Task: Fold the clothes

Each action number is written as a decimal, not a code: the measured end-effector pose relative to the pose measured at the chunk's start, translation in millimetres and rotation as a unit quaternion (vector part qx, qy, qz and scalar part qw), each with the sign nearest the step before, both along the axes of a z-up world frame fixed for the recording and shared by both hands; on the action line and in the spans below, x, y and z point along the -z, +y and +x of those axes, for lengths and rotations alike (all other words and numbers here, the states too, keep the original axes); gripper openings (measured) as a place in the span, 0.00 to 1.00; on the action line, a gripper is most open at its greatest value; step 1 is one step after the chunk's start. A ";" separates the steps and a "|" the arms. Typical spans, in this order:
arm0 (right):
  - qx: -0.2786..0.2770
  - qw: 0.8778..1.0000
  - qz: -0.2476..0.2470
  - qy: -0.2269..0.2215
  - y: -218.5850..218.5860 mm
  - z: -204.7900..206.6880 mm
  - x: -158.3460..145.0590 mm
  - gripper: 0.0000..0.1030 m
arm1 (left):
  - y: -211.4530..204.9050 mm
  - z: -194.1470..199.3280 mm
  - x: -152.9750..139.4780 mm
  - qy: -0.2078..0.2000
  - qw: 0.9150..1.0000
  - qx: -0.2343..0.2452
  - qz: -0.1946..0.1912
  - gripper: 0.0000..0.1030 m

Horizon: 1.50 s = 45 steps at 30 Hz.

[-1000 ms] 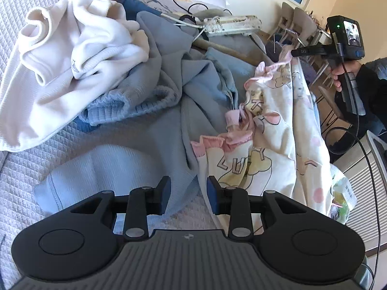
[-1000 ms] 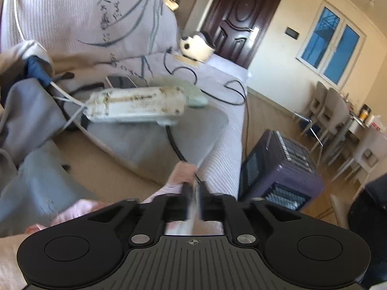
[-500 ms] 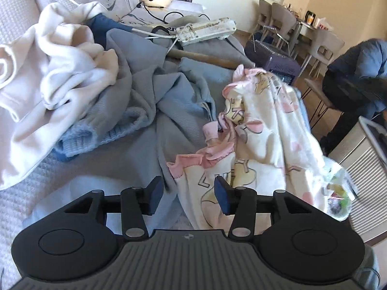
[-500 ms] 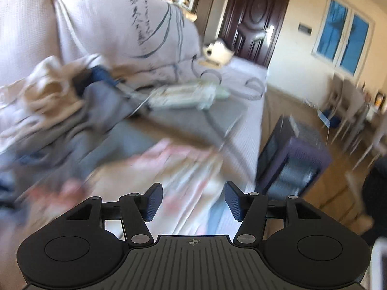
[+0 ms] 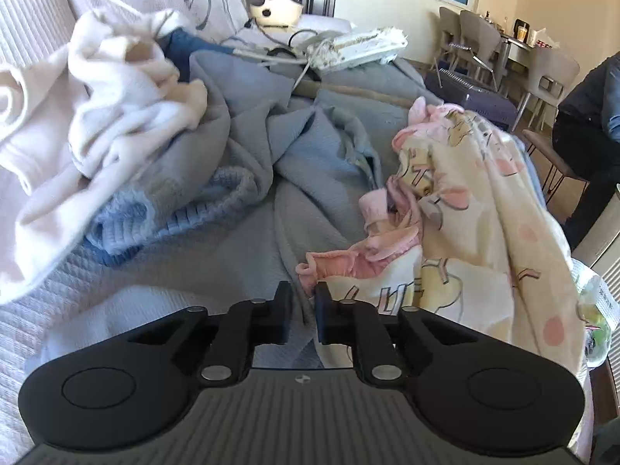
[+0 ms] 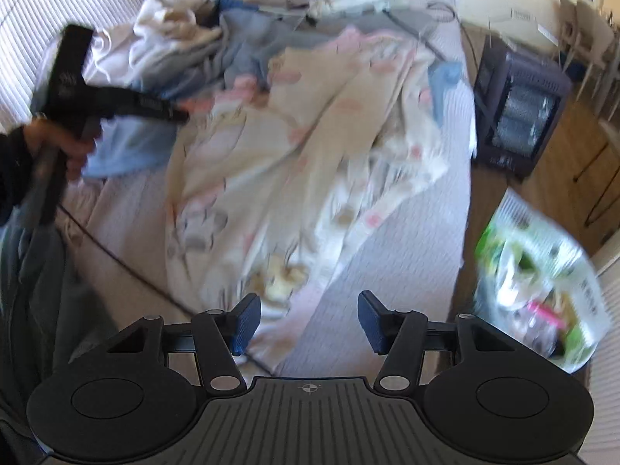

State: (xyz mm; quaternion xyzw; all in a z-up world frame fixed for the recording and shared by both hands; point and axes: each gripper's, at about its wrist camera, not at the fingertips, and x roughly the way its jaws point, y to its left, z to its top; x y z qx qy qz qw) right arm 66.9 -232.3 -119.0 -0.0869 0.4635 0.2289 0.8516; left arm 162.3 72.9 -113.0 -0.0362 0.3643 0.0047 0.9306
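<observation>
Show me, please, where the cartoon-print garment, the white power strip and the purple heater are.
cartoon-print garment (image 5: 476, 240): left wrist view, cream body.
white power strip (image 5: 364, 44): left wrist view, its long casing.
purple heater (image 6: 519, 112): right wrist view, front grille.

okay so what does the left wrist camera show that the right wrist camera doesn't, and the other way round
Only the left wrist view shows the left gripper with its fingers nearly shut on the pink frilled edge, plus a seated person and dining chairs.

Only the right wrist view shows the right gripper open above the bed cover and the hand holding the other gripper.

Both show the cartoon-print garment, the grey-blue clothes, the white garment and the plastic bag.
</observation>
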 end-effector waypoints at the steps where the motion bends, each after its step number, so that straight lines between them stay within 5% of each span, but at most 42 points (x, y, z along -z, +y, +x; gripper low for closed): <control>1: 0.009 1.000 0.002 0.016 0.2 0.7 5.8 0.50 | -0.2 -1.3 -1.2 -0.003 1.000 -0.003 0.000 0.09; 5: 0.030 0.997 0.025 0.067 -3.9 -3.0 24.6 0.49 | 7.0 -13.0 -19.6 -0.020 1.000 -0.009 0.017 0.08; 6: 0.041 0.995 0.034 0.079 -5.5 -3.5 28.5 0.49 | 10.2 -16.2 -23.5 -0.022 1.000 -0.014 0.018 0.00; 12: 0.041 0.991 0.062 0.111 4.9 -24.6 38.9 0.27 | 19.9 -45.3 -46.2 -0.055 0.997 -0.010 0.046 0.00; 16: 0.046 0.994 0.043 0.089 14.4 -37.3 40.5 0.15 | 33.1 -46.4 -39.6 -0.049 0.999 -0.013 0.001 0.01; 20: 0.067 0.995 0.039 0.069 11.4 -48.9 37.8 0.10 | 37.8 -35.1 -26.5 -0.037 0.998 -0.019 -0.038 0.32; 25: 0.092 0.992 0.038 0.072 7.3 -57.1 44.4 0.12 | 30.9 -14.8 -6.3 -0.009 0.998 -0.010 -0.056 0.34; 31: 0.098 0.991 0.049 0.072 12.3 -53.2 42.8 0.17 | 21.5 -5.0 2.1 -0.022 0.999 -0.008 -0.029 0.41; 32: 0.096 0.991 0.047 0.075 14.0 -51.2 44.3 0.16 | 18.7 -4.5 2.4 -0.025 0.999 -0.002 -0.024 0.39; 35: 0.099 0.990 0.043 0.088 17.6 -44.8 50.9 0.16 | 8.7 -4.6 1.1 -0.039 0.999 0.028 0.006 0.05; 39: 0.128 0.984 0.052 0.116 15.2 -33.4 56.9 0.12 | 1.1 2.1 6.2 -0.011 0.997 0.077 0.021 0.01; 45: 0.158 0.969 0.048 0.184 16.1 -10.4 53.0 0.08 | 4.3 38.0 5.3 0.102 0.986 0.126 0.036 0.01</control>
